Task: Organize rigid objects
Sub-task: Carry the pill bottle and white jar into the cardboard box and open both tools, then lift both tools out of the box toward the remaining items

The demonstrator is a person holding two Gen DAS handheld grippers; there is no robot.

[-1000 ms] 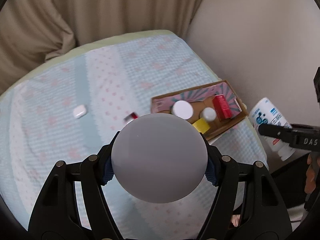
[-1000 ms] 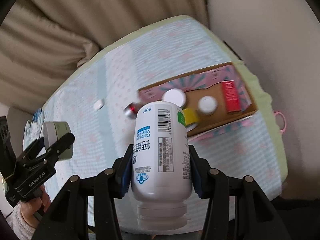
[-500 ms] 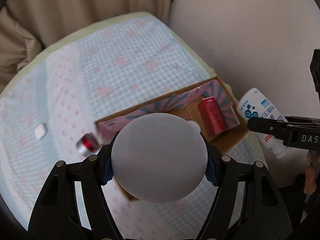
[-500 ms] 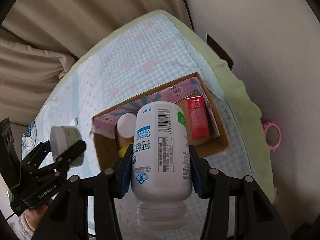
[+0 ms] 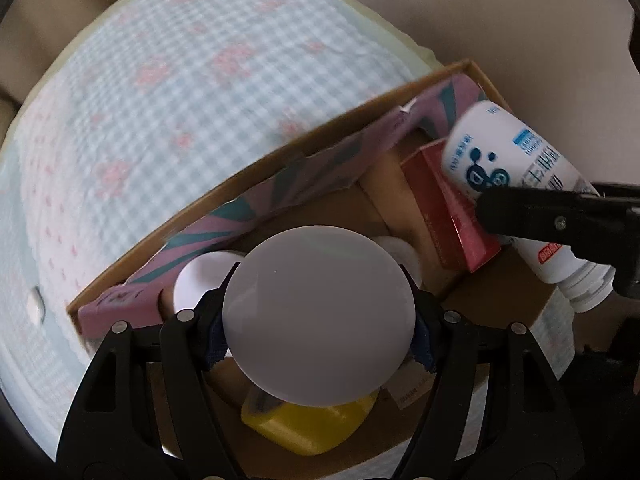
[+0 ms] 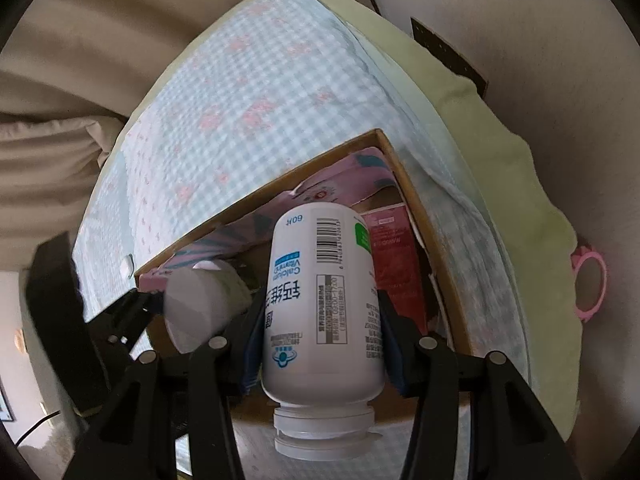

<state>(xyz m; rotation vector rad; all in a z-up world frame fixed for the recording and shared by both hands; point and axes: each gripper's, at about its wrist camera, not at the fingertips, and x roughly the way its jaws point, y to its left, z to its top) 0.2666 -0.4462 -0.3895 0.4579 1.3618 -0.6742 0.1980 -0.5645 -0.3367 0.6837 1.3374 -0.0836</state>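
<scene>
1. Big change from half a second ago: both hand-held grippers have come in close over the cardboard box [image 5: 280, 158], which now fills most of each view. Before, it sat further off on the bed [image 5: 168, 92].
2. The small red can that lay on the bedspread left of the box has dropped out of both views. The little white thing [image 5: 35, 304] is out at the far left edge now.
3. The left hand-held gripper [image 5: 319, 322] is clamped on a round white jar [image 5: 319, 316], same grip as before, held right above the box's near-left part.
4. The right hand-held gripper [image 6: 322, 346] is closed around a white bottle [image 6: 322, 300], cap pointing back at the camera, hanging over the box's right half and partly hiding the red carton [image 6: 394, 264].
5. Readable stuff: the bottle label says "Calcium Vitamin", "60" next to a barcode, a green patch, plus Chinese characters I can't make out. From the left wrist view you get a blue cartoon logo on it. The red carton's print is too small to read.
6. Count inside the box: one red carton, one yellow object [image 5: 312, 428], two white round lids [image 5: 196, 280] [image 5: 402, 250].
7. Outside it: one pink ring [image 6: 588, 286] hanging off the bed's right side.
</scene>
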